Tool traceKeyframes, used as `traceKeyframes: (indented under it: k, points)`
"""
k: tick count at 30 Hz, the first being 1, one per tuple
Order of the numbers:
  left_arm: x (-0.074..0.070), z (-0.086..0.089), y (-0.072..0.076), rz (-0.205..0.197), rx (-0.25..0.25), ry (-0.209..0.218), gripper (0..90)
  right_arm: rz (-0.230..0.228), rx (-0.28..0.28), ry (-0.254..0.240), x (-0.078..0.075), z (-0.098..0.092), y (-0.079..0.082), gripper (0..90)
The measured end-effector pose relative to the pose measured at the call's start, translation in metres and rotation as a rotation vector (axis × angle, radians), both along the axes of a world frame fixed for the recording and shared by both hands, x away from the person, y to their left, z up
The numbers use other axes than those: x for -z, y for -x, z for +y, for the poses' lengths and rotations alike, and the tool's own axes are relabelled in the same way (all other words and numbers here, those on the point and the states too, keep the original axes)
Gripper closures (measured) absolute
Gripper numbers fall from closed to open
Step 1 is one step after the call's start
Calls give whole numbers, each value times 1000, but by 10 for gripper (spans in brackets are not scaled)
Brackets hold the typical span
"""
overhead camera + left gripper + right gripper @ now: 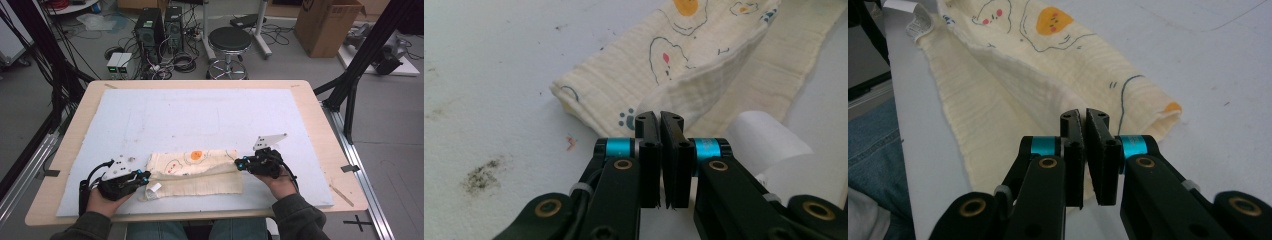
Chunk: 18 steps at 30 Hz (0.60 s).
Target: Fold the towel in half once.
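Where high view blurs it: left gripper (659,120) and right gripper (1084,116) pinching cloth (192,172).

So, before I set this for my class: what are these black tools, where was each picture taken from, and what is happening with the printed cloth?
A person sits at a table and holds a hand-operated two-jaw gripper in each hand. The high view looks down from above the person's side. The other two pictures come from small cameras riding on the grippers, looking along their black jaws. A cream cloth with cartoon prints lies folded on a pale blue mat. The left gripper is shut on the cloth at one end, pinching a fold of it, and the right gripper is shut on the other end. A white label sticks out near the left gripper.
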<state>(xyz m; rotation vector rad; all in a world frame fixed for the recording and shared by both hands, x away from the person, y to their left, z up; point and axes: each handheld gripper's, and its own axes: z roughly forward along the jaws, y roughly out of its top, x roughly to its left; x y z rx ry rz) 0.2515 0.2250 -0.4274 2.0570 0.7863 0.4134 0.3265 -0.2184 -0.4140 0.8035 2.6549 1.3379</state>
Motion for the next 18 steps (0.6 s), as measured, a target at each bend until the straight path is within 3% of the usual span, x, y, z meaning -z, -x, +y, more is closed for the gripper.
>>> traceKeyframes:
  k: [3, 5, 8, 11, 16, 18]
  points:
    - [1, 2, 2, 7, 6, 17, 850, 0, -11, 8, 2, 1, 4, 850]
    - [-1, 5, 4, 17, 17, 41, 790, 5, -28, 9, 3, 1, 7, 815]
    - [-6, 10, 6, 13, 9, 92, 686, 14, -55, -22, 1, -2, 12, 749]
    - [-10, 16, 6, 0, -10, 130, 679, 0, -60, -48, -5, -6, 16, 722]
    - [-6, 11, -3, 26, -13, 141, 680, 3, -80, -25, -4, -4, 14, 684]
    - [-3, 6, -5, 42, 15, 107, 683, 10, -102, 6, 1, 2, 13, 667]
